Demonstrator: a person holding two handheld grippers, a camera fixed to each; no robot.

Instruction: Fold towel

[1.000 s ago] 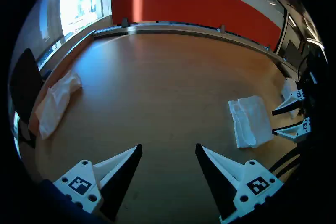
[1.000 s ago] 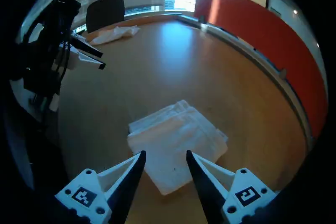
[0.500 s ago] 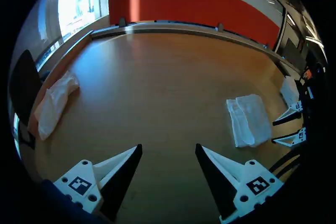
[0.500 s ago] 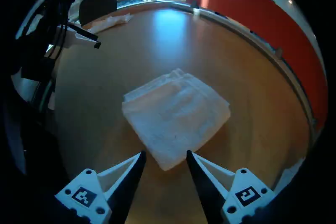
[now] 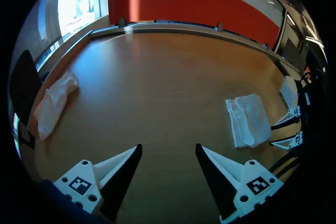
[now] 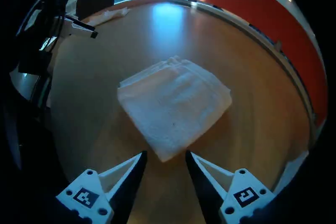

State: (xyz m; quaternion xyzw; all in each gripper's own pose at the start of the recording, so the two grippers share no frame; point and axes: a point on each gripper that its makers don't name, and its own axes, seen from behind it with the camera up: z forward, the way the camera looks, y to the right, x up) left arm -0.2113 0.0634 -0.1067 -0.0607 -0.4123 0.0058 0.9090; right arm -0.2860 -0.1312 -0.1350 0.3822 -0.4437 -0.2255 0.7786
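Fingers (image 6: 131, 174) of right gripper (image 6: 165, 153) apart, empty, towel (image 6: 176, 100) corner between them

The towel (image 6: 176, 106) is soft, nubbly white cloth; the table (image 5: 159, 81) is smooth wood with a sheen.

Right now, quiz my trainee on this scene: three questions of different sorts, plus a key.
1. True or false: the right gripper is shut on the folded towel.
2. Where does the crumpled towel lie? A) on the folded towel B) at the table edge by the chair C) draped over the chair
3. Fill in: the panel behind the table is ___.
Key: 1 false, its fingers are open; 2 B; 3 red.
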